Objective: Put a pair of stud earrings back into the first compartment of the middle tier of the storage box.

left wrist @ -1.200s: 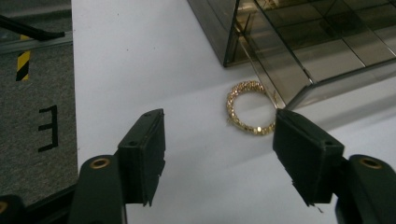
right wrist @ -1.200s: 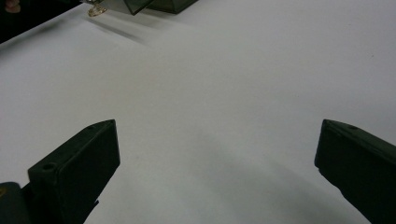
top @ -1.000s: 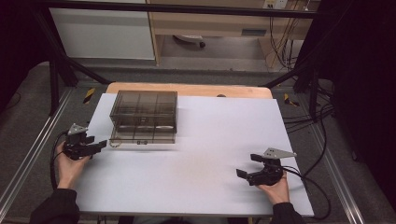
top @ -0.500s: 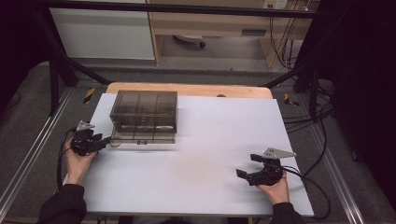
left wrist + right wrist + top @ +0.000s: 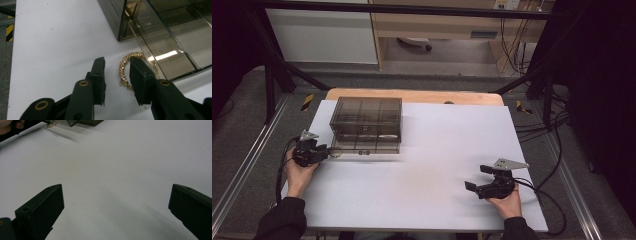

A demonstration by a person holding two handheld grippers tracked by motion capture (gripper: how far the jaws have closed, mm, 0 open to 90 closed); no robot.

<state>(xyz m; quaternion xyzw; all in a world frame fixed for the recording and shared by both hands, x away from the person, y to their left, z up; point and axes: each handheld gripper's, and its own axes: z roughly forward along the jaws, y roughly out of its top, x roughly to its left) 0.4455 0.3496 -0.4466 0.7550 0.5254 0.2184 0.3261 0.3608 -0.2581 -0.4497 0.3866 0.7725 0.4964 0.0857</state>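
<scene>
Over at the table's far left stands a smoky transparent plastic organiser box [image 5: 366, 125] with divided compartments — contents too dim to tell. Just beside its near left corner lies a gold beaded chain bracelet [image 5: 124, 68]. The left gripper [image 5: 117, 75] has just been closing, its jaws straddling the bracelet's rim, not yet pinching it. The right gripper [image 5: 478, 178] rests wide open, near right.
</scene>
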